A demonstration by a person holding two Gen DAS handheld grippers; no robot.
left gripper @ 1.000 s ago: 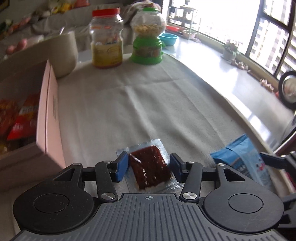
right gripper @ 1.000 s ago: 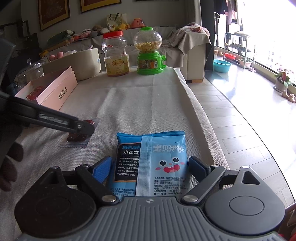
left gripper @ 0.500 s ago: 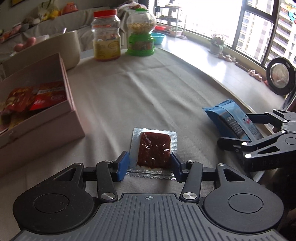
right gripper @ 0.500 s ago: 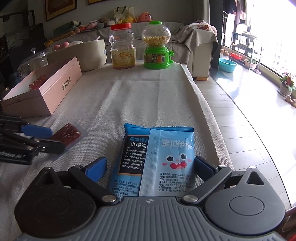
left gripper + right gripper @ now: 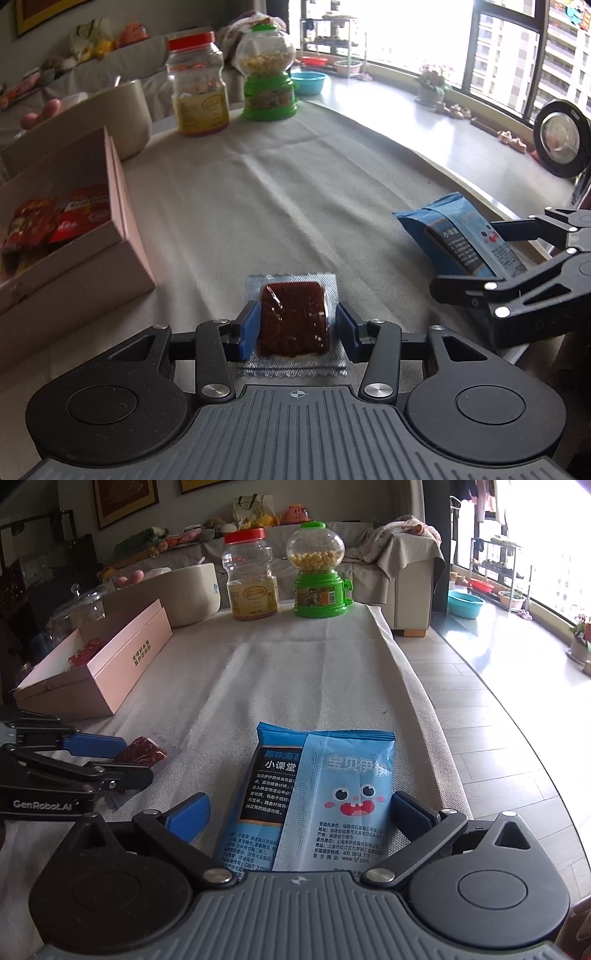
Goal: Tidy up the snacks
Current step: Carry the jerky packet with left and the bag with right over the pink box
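Item 1: clear-wrapped dark red snack square (image 5: 293, 320), flat on the tablecloth (image 5: 280, 206) between the pads of the left gripper (image 5: 294, 329), jaws spread with a narrow gap each side. Likely light, firm core, slick crinkly film; best pinched across the block, not the foil margin

Item 2: blue seaweed snack packet (image 5: 314, 797), lying between the right gripper (image 5: 301, 814), jaws spread wide. Likely light, puffy, crushable; grip mid-width gently

Destination, probably: pink box (image 5: 122, 664), open, left
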